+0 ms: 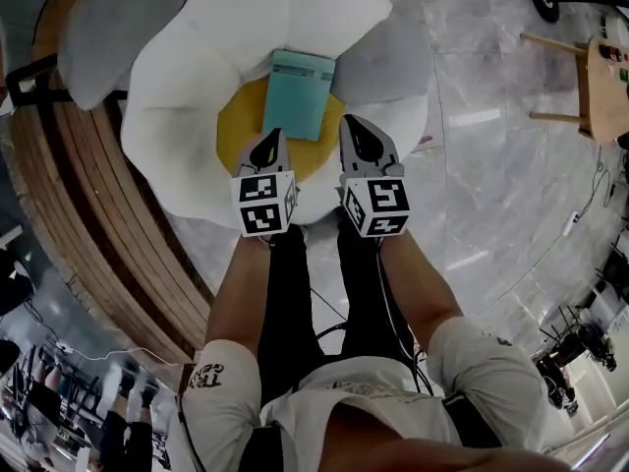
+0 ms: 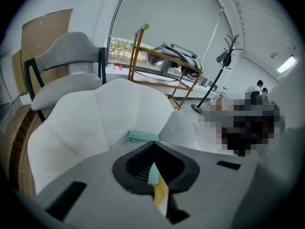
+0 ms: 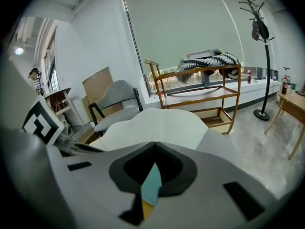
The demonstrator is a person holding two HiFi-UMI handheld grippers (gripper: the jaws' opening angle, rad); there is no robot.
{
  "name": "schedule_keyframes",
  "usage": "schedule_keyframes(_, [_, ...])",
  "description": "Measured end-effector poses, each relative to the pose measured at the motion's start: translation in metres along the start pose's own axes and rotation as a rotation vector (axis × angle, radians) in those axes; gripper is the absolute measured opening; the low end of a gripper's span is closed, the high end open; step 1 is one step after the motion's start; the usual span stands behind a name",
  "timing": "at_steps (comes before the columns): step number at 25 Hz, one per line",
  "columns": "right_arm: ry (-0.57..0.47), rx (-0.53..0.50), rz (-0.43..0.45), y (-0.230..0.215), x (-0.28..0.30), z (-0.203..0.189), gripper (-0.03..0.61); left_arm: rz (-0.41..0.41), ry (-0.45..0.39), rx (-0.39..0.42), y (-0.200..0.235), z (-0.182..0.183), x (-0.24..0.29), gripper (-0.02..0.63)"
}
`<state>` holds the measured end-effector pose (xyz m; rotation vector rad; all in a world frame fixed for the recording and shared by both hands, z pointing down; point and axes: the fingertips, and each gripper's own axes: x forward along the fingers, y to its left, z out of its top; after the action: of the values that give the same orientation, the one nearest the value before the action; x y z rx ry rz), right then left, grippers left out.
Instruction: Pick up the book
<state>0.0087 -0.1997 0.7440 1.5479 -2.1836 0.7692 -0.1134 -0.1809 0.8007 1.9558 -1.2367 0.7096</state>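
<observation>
Grey marble floor (image 1: pixel 491 165) fills the right of head view; white flower-shaped cushion (image 1: pixel 187 96) with yellow centre (image 1: pixel 236 131) sits beside a curved wooden platform (image 1: pixel 88 205). Teal book (image 1: pixel 300 93) lies flat on the cushion, partly over the yellow centre. I see left gripper (image 1: pixel 274 134) and right gripper (image 1: pixel 352 126) side by side over the cushion's near part, tips close to the book's near edge; both jaw pairs are pressed together at the tips, pinching nothing; in each gripper view, teal and yellow show through the slit below the tips.
</observation>
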Motion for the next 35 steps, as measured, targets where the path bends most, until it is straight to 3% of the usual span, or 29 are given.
schedule_keyframes(7, [0.03,-0.023,0.003,-0.014,0.053,-0.049,0.028,0.006,0.019,0.024,0.023,-0.025,0.054,0.02])
schedule_keyframes(11, [0.059,0.016,0.016,-0.012,0.068,-0.076,0.028,0.033,0.039,0.058,0.044,-0.048,0.075,0.02])
schedule_keyframes(20, [0.117,0.011,-0.008,-0.02,0.064,-0.112,0.028,-0.145,-0.041,-0.114,0.067,-0.058,0.119,0.036])
schedule_keyframes(21, [0.123,0.015,-0.012,-0.021,0.062,-0.116,0.028,-0.167,-0.036,-0.117,0.07,-0.059,0.124,0.052])
schedule_keyframes(24, [0.127,0.02,-0.03,-0.028,0.061,-0.119,0.028,-0.215,0.004,-0.109,0.078,-0.061,0.144,0.177])
schedule_keyframes(26, [0.127,0.025,-0.038,-0.03,0.062,-0.12,0.028,-0.224,0.041,-0.113,0.085,-0.066,0.155,0.199])
schedule_keyframes(31, [0.115,0.041,-0.04,-0.031,0.069,-0.12,0.028,-0.278,0.076,-0.312,0.102,-0.08,0.188,0.251])
schedule_keyframes(35, [0.122,0.029,-0.039,-0.034,0.074,-0.125,0.028,-0.315,0.131,-0.256,0.106,-0.088,0.206,0.261])
